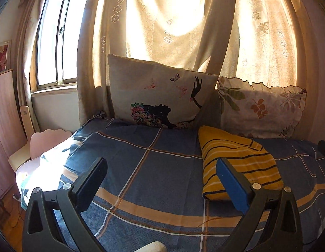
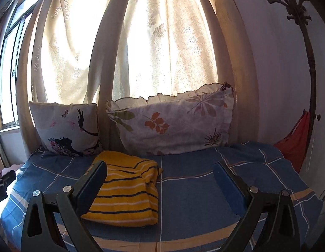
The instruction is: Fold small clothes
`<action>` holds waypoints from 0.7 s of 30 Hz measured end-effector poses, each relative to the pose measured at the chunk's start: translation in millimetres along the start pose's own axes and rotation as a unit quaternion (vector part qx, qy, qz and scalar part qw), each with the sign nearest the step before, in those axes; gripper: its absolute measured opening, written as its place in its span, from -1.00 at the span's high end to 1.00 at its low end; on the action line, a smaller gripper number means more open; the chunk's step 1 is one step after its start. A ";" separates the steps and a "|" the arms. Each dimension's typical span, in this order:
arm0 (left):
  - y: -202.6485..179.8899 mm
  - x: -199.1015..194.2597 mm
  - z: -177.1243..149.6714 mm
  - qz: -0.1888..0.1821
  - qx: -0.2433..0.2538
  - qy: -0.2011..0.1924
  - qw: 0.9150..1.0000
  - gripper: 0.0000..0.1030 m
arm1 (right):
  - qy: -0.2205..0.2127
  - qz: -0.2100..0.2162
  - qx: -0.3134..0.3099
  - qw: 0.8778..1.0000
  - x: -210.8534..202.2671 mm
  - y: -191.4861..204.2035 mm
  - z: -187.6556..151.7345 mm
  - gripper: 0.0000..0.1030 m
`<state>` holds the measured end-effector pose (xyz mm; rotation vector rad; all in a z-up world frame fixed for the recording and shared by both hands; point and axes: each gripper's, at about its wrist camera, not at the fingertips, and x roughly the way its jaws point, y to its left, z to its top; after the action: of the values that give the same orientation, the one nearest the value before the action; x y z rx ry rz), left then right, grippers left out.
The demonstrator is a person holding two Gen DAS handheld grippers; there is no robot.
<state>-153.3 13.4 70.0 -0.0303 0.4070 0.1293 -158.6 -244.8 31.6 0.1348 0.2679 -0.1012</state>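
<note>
the yellow striped garment (image 1: pixel 239 161) (image 2: pixel 126 189) lies folded in a compact bundle on the bed (image 1: pixel 154 168) (image 2: pixel 194 189), which is covered by a blue plaid sheet. landmark: the garment. behind it, against the curtain (image 1: pixel 173 21) (image 2: pixel 162 42), stand two pillows: the silhouette pillow (image 1: pixel 160 94) (image 2: pixel 68 126) to its rear left and the leaf-print pillow (image 1: pixel 261 107) (image 2: pixel 173 121) to its rear right. the garment's far tip ends just short of the pillows.

left gripper (image 1: pixel 160 174): fingers spread wide, nothing between them, held above the bed to the left of the garment; its right finger overlaps the garment's near left edge in view, contact not determinable.

right gripper (image 2: pixel 160 178): fingers spread wide, empty, held above the bed to the right of the garment; its left finger overlaps the garment's left part in view, contact not determinable.

a red cloth (image 2: pixel 295 142) hangs on a dark stand well to the right of the garment.
</note>
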 end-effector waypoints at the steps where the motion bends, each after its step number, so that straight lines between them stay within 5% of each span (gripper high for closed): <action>1: -1.3 1.2 -2.4 -0.007 0.001 0.008 1.000 -1.00 | 0.027 0.013 0.007 1.000 6.5 -0.8 -5.0 -1.00; 6: -9.0 9.6 -16.7 -0.027 0.006 0.050 0.998 -1.00 | 0.111 0.053 0.040 0.992 26.7 -1.6 -28.7 -1.00; 15: -23.2 35.4 -35.7 -0.053 0.024 0.119 0.991 -1.00 | 0.142 0.100 0.107 0.979 7.4 -55.4 -11.3 -1.00; 21: -30.4 48.8 -38.1 -0.055 0.029 0.131 0.989 -1.00 | 0.111 -0.033 0.031 0.993 -46.7 -124.9 52.1 -1.00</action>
<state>-119.8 -13.0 15.8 -0.0113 0.6713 0.0044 -204.7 -371.8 79.1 0.1988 0.4920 -0.1613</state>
